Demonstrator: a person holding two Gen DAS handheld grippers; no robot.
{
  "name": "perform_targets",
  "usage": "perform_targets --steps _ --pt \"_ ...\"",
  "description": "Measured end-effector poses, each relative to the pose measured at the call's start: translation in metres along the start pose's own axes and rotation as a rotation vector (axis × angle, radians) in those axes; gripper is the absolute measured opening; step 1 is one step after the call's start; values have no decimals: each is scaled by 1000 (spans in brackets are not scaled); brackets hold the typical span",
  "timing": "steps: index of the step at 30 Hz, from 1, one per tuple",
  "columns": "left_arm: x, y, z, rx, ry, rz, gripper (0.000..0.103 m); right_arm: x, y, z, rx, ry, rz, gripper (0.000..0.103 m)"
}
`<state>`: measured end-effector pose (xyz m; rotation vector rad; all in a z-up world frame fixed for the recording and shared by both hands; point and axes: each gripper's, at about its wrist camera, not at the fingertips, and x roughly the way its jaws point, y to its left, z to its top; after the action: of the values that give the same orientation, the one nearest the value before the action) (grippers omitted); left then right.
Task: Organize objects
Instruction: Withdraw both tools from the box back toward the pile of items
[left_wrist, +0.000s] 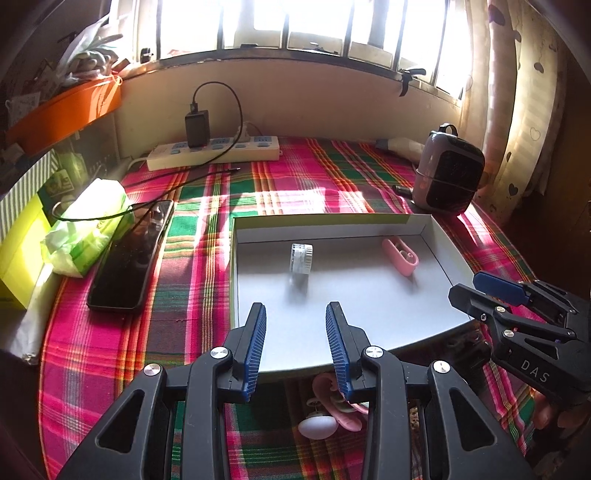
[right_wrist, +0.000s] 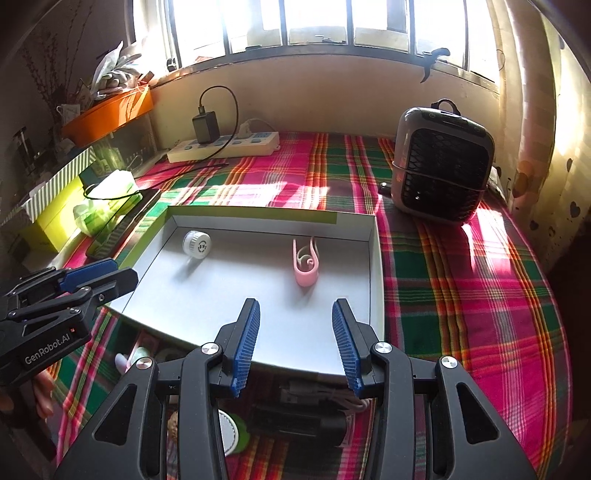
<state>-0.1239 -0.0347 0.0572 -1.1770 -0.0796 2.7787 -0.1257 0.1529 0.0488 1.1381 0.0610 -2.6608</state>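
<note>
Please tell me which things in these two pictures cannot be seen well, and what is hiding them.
- Pink and white items, left wrist view: partly hidden behind the left claw and the white tray; their kind is unclear.
- Dark items and a white cable, right wrist view: in shadow under the tray edge, behind the right claw.
- Small dark object beside the grey appliance: too small.

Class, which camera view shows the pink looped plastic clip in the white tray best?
The right wrist view: the pink looped plastic clip lies open to the camera, its inner curl visible. The left wrist view shows it smaller, foreshortened and blurred.
</note>
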Motion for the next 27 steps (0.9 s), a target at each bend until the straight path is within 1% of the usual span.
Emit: perform_targets --steps 4,15,20,23,27 --pt "-10 4 -10 -4 -7 7 32 -9 0 -8 -3 -12 -7 42" --pt "-22 10 -40 -45 8 -34 32 -33 -1 -28 24 -52 24 42" --pt "-23 13 -53 -53 23 -59 33 -39 -1 -37 34 -54 26 43" --pt "-24 13 -58 -52 26 -73 34 -41 -2 -42 40 -56 31 47" --pt "-23 12 -62 -51 32 -88 34 -39 -2 -49 38 -47 28 48"
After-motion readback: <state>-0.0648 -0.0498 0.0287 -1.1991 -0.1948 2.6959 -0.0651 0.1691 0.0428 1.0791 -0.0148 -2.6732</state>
